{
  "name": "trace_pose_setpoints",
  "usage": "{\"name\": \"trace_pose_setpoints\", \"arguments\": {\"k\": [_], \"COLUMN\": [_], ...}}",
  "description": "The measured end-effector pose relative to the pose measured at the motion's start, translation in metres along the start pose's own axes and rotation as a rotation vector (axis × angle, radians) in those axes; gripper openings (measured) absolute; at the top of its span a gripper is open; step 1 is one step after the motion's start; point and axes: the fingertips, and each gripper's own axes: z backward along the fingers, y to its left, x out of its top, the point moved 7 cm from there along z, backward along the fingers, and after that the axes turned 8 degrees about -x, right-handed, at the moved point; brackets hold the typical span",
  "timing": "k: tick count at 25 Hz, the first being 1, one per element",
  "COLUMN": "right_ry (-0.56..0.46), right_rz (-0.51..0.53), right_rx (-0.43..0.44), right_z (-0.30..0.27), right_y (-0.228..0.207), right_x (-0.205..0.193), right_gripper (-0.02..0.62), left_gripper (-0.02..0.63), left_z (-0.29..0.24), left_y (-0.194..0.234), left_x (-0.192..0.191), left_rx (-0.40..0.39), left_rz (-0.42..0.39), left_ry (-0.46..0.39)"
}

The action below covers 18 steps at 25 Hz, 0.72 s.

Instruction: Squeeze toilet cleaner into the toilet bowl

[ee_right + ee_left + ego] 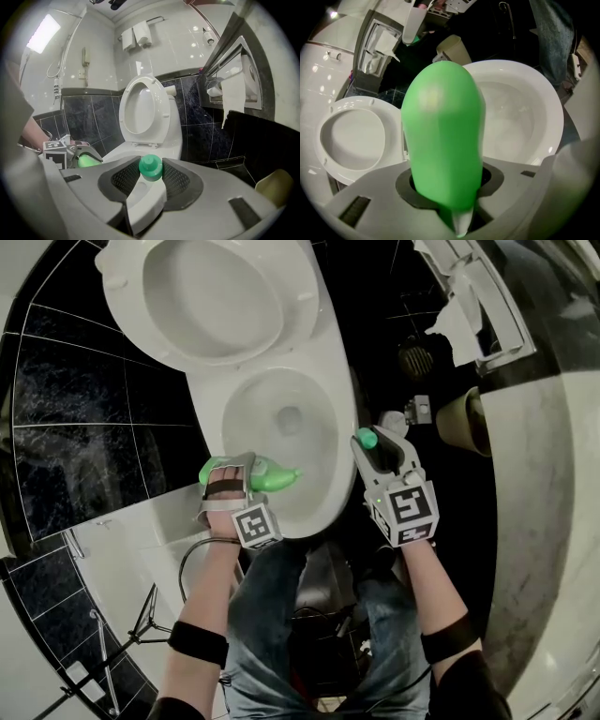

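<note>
Where dark wall tiles [84,418] run, a white toilet [234,381] stands.

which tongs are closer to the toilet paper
Right. The right tongs, holding the green cap, are at the toilet bowl rim on the toilet paper side; the left tongs hold the green bottle at the opposite rim.

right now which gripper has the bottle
The left gripper: its jaws clamp the green bottle; the right gripper holds only the green cap.
</note>
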Motion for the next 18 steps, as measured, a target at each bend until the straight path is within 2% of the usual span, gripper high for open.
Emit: {"name": "trace_pose_setpoints", "arguments": {"k": [4, 18], "right_ry": [0.007, 0.014], "right_rz": [-0.008, -0.019], "right_rx": [-0.004, -0.016], "right_z": [0.0, -0.001], "right_y": [-0.003, -0.004], "right_x": [-0.002, -0.003], "right_gripper": [0.147, 0.147], "left_gripper": [0.179, 0.176], "left_z": [-0.001, -0.004], "left_y": [-0.003, -0.014], "left_x": [0.003, 0.0], "left_rx": [-0.002, -0.053], "left_rz": [-0.034, -0.034], "left_ry": [0.005, 0.006]}}
